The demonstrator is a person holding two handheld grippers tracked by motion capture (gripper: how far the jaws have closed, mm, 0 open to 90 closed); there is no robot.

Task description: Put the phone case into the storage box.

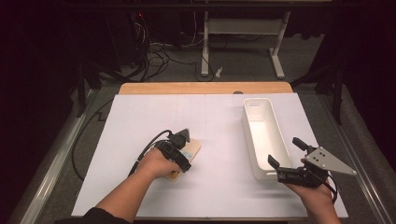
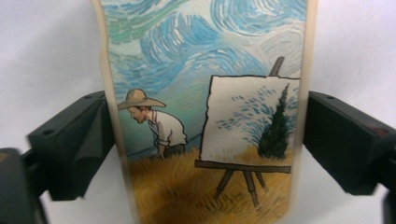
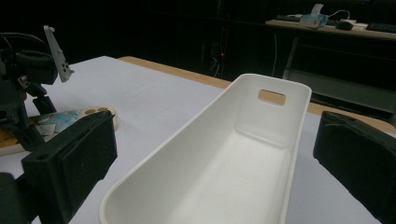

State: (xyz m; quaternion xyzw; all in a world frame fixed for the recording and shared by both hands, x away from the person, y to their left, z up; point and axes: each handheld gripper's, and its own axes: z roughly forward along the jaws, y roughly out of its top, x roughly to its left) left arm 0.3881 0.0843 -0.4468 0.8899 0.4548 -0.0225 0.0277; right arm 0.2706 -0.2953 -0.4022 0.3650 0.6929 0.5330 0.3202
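The left gripper pinched a phone case left of the white bin. The case showed a painter and easel, no words. The right gripper stood spread at the bin's near end.

The high view looks forward and down over the white tray. The right gripper view faces along that tray from its near end, close. The left gripper view looks elsewhere, at a painted case.

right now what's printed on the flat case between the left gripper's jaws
A painted scene: blue swirling sky, a straw-hatted painter, an easel in a golden field on the case. Best in the left gripper view.
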